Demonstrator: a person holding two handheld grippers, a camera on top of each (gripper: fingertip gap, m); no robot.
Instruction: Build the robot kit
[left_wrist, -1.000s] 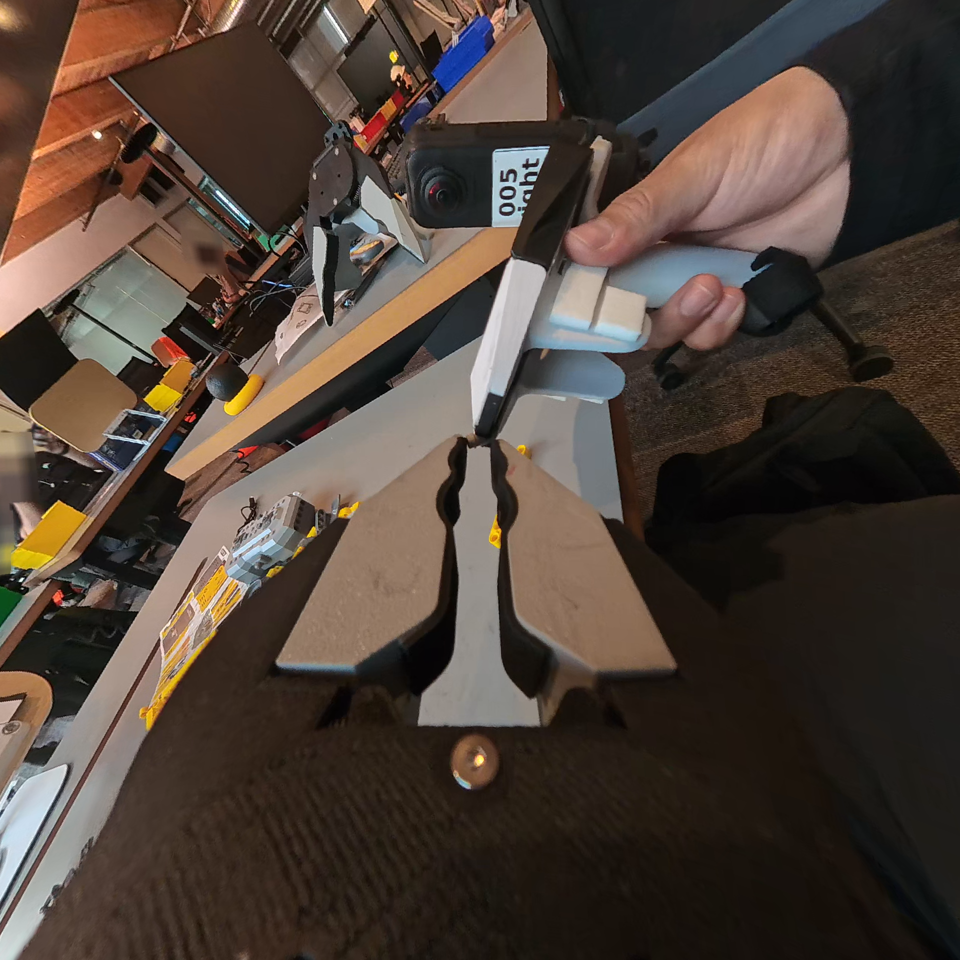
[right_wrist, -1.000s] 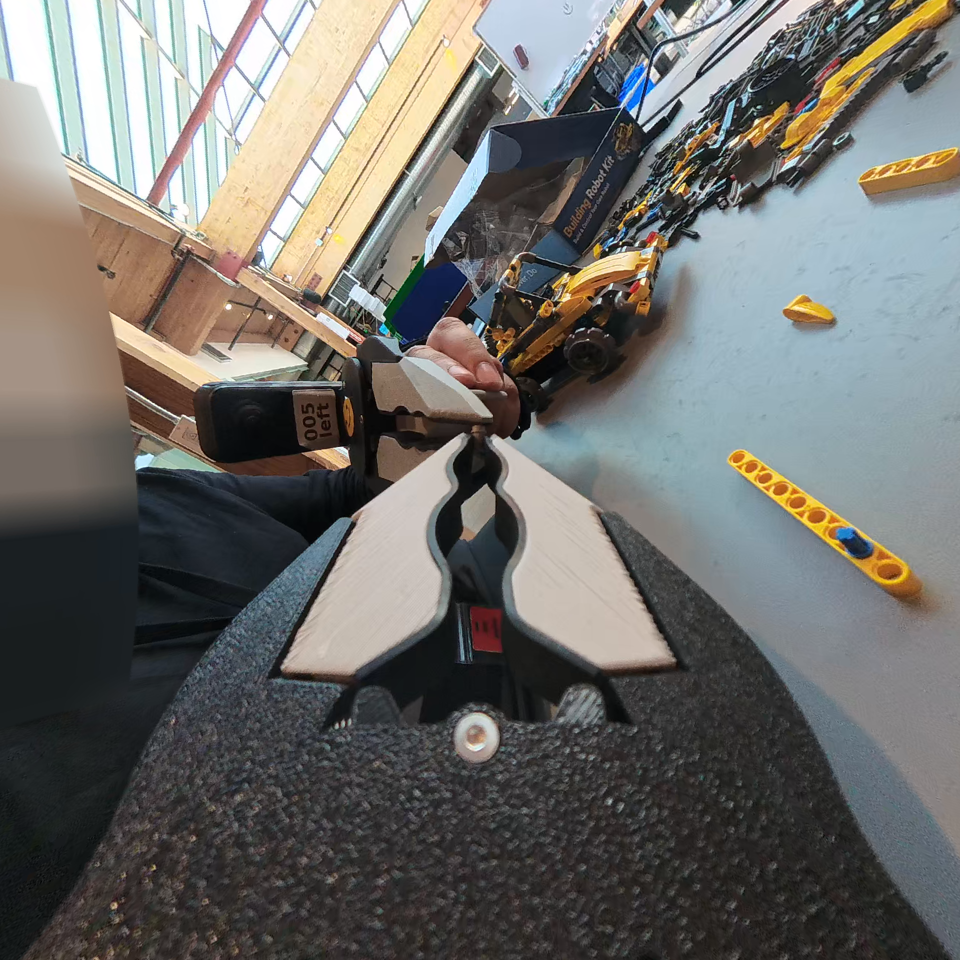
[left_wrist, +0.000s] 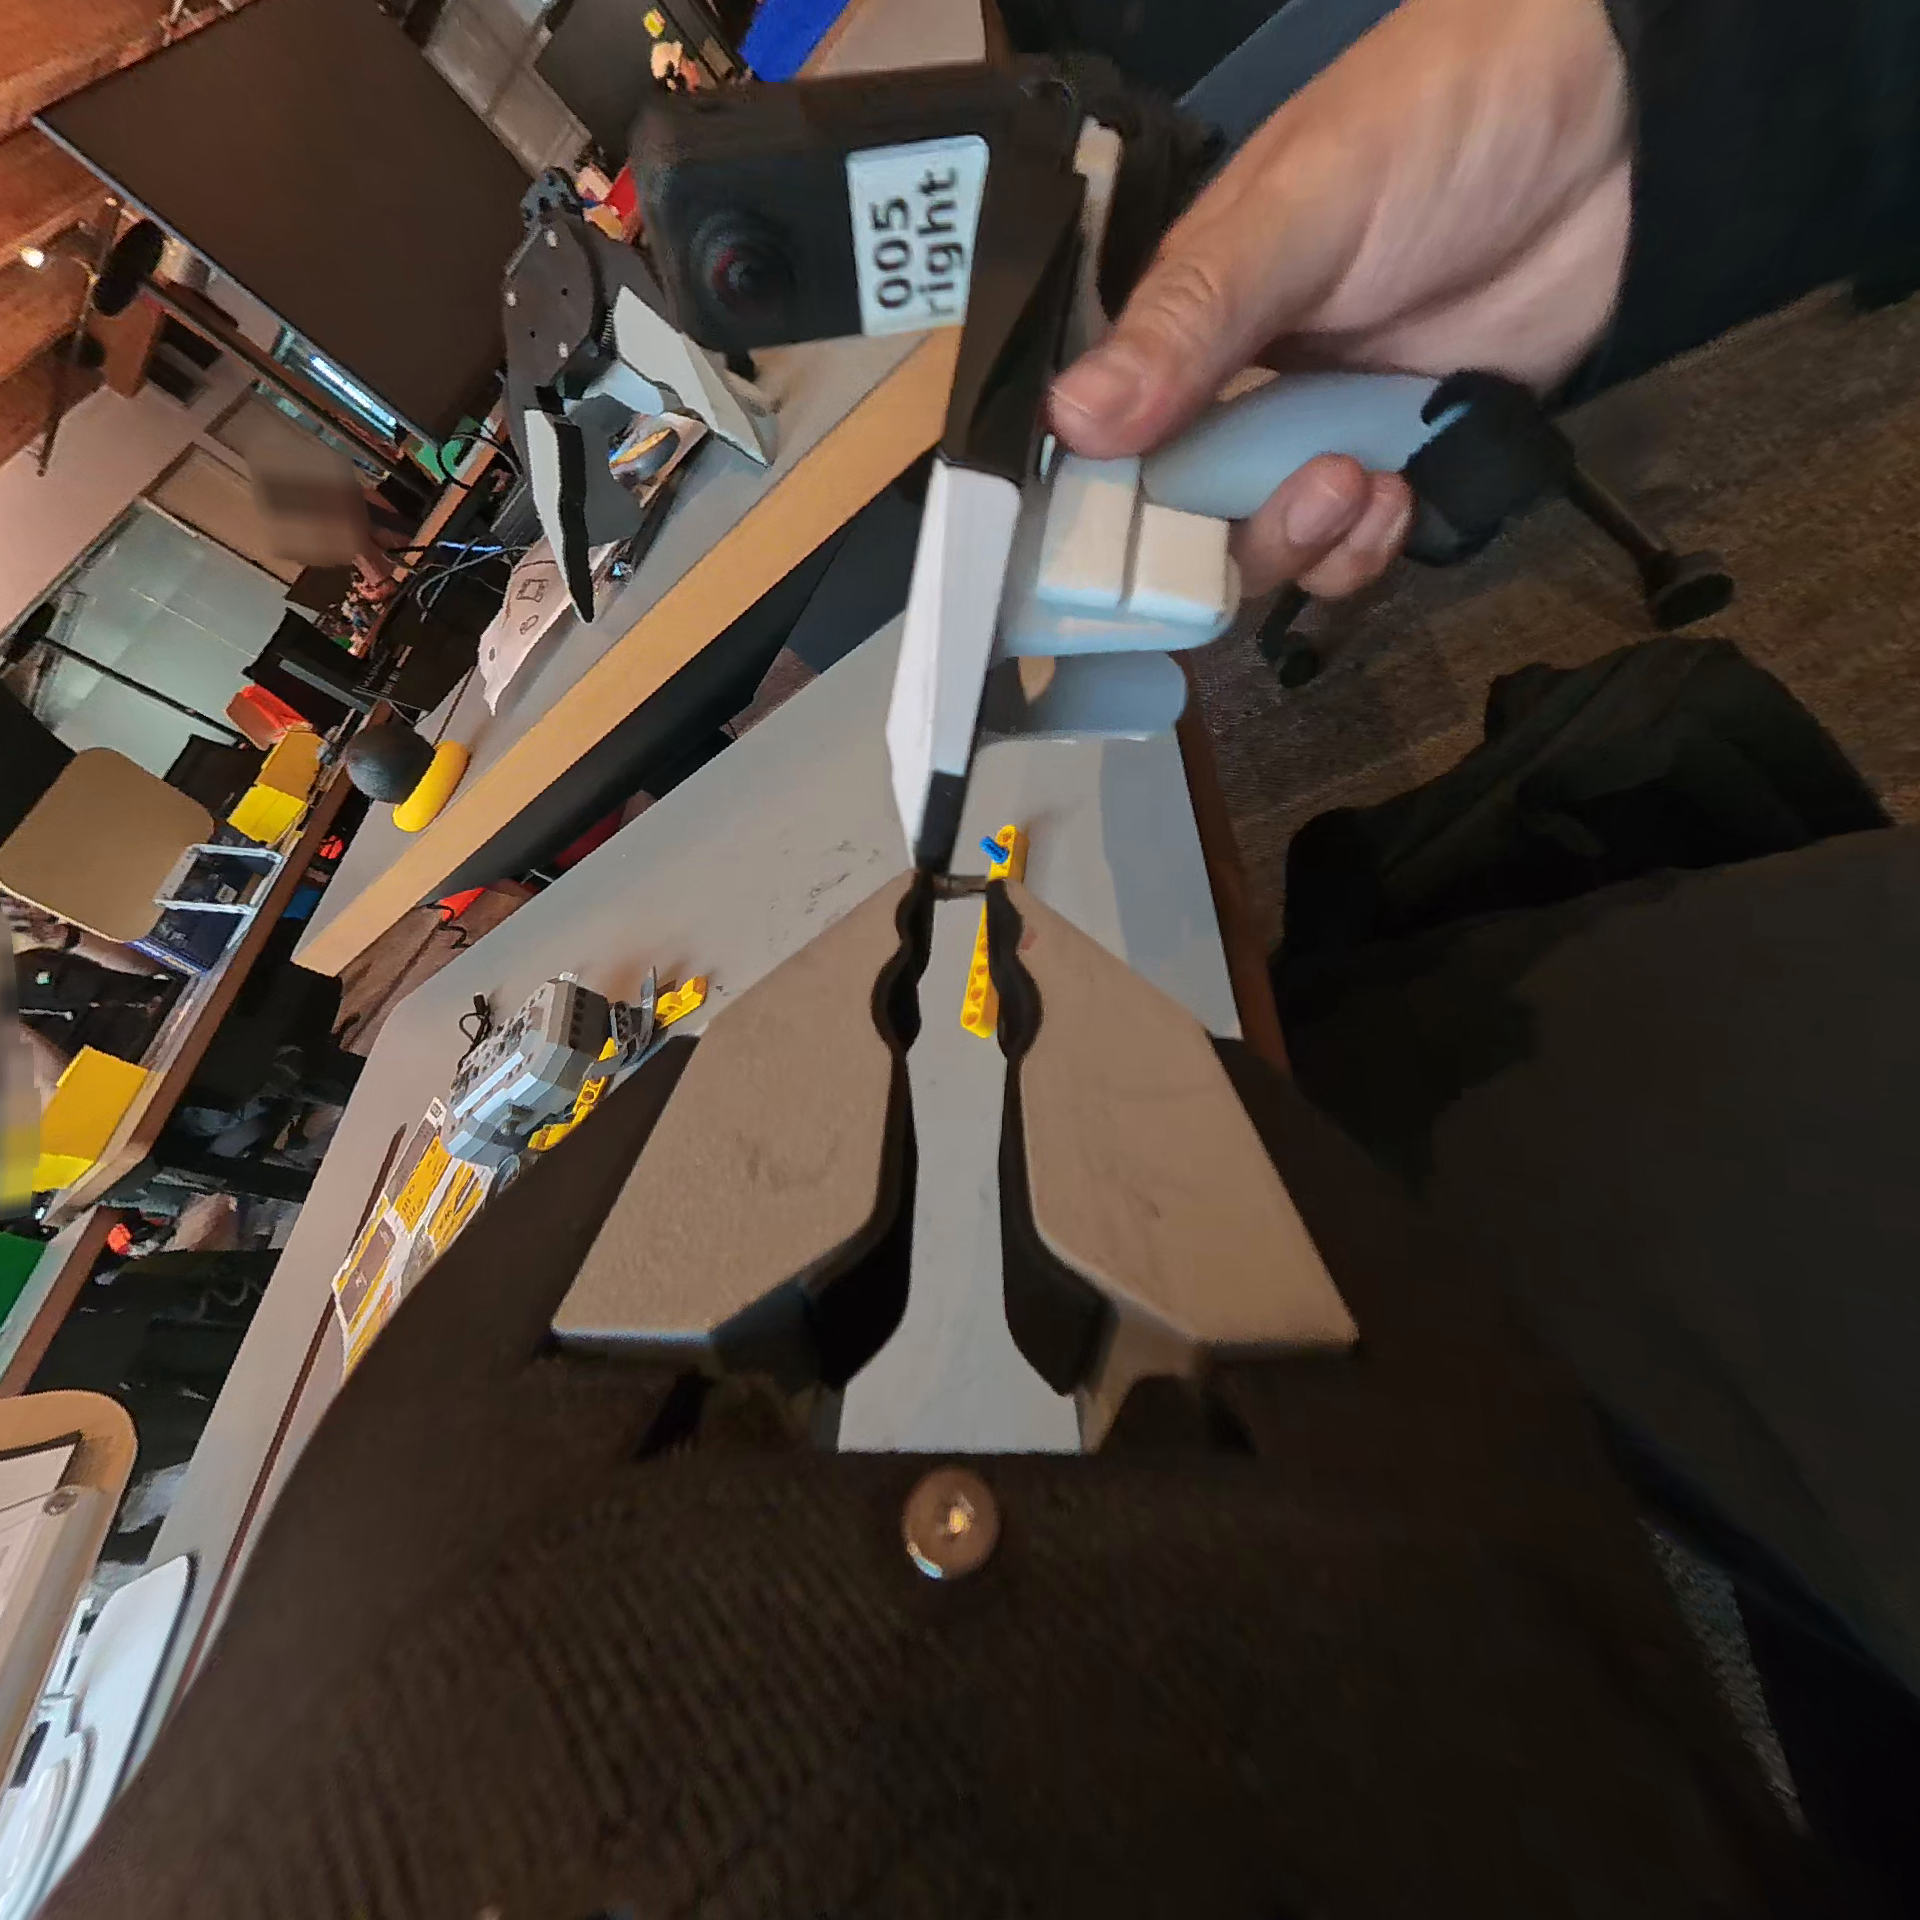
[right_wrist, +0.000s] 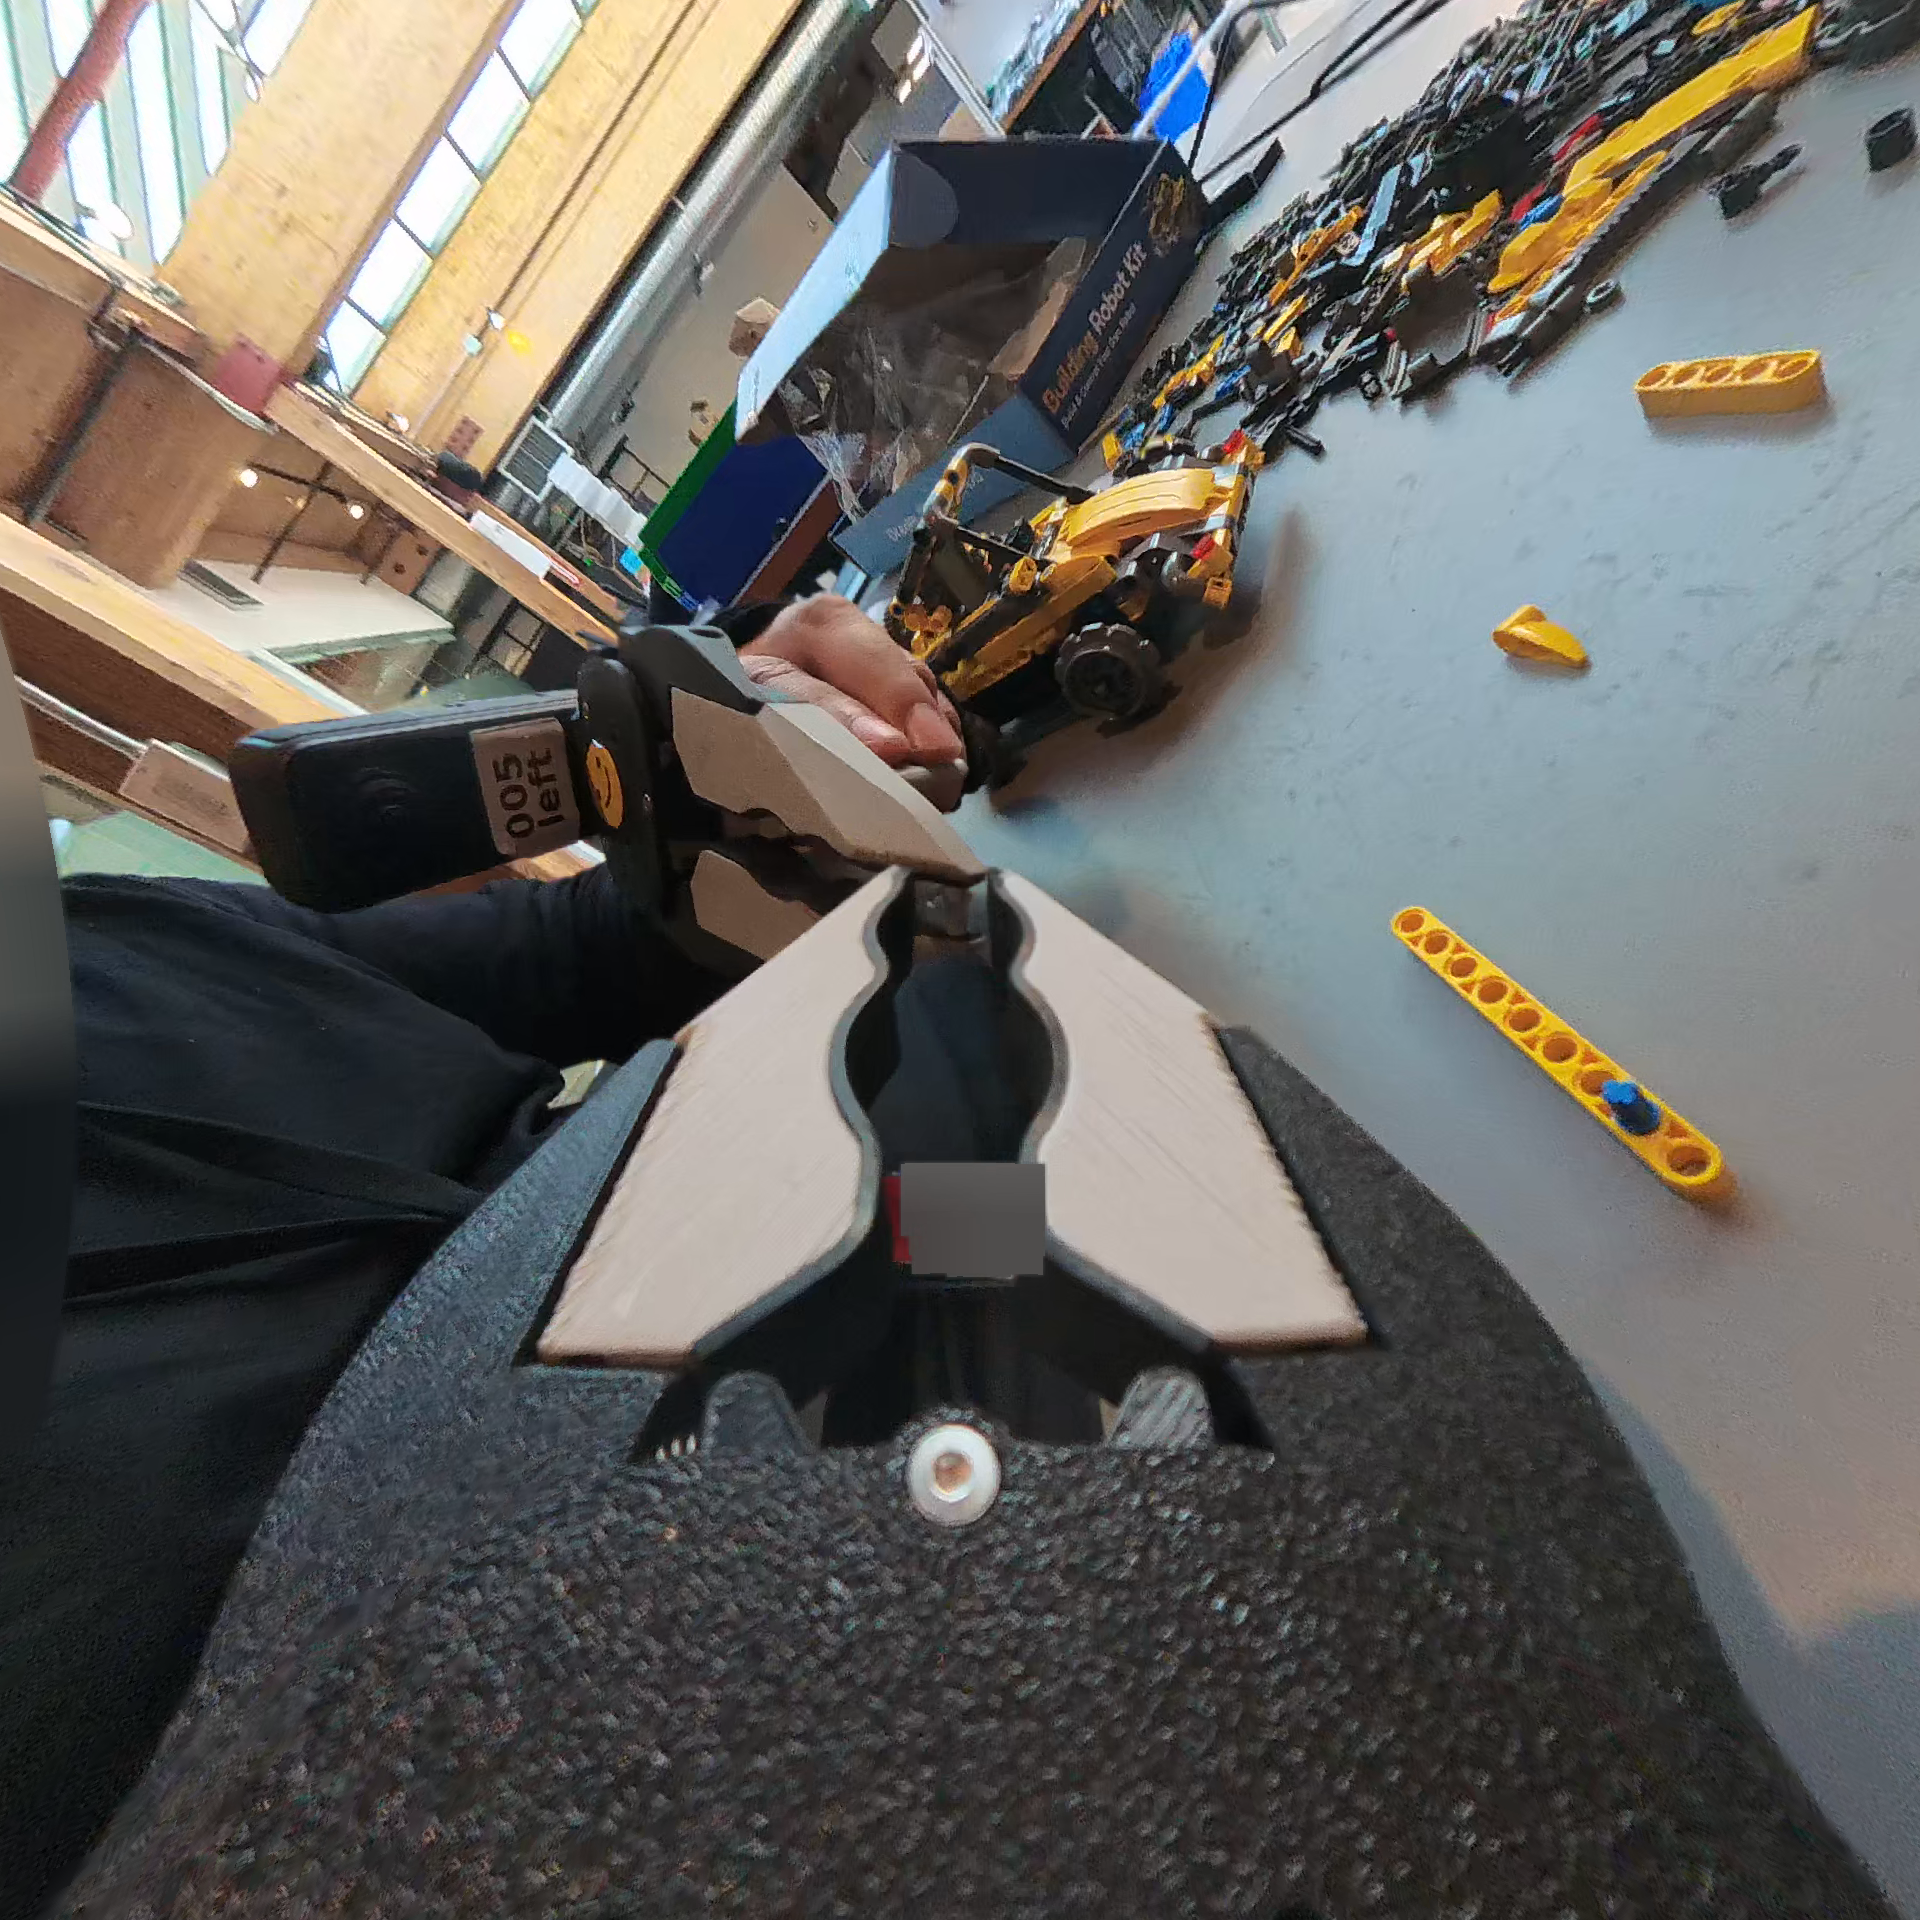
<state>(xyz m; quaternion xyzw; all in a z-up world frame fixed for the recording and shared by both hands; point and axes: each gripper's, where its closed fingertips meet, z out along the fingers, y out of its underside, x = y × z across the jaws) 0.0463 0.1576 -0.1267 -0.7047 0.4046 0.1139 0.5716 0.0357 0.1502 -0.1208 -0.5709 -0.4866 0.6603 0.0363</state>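
My left gripper (left_wrist: 956, 883) and right gripper (right_wrist: 948, 891) meet tip to tip above the grey table (left_wrist: 727, 862), each held by a hand. A small dark pin (left_wrist: 961, 883) sits between the left tips, and it also shows between the right tips in the right wrist view (right_wrist: 940, 909). Both pairs of jaws are nearly closed on it. The right gripper (left_wrist: 935, 842) comes down from above in the left wrist view. The left gripper (right_wrist: 935, 831) comes in from the left in the right wrist view. A long yellow holed beam (right_wrist: 1548, 1049) with a blue pin (right_wrist: 1626, 1107) lies on the table below.
A yellow and black model vehicle (right_wrist: 1081, 582), an open dark box (right_wrist: 966, 312) and a pile of loose parts (right_wrist: 1455, 239) lie farther off. A short yellow beam (right_wrist: 1730, 384) and a small yellow piece (right_wrist: 1538, 634) lie apart. A grey built module (left_wrist: 540, 1049) stands left. The table edge (left_wrist: 1216, 831) is close. Less than 4 cm separates the two grippers' tips.
The two grippers have drawn closer together. The dark pin now shows between both pairs of tips. More of the yellow beam shows between my left fingers.
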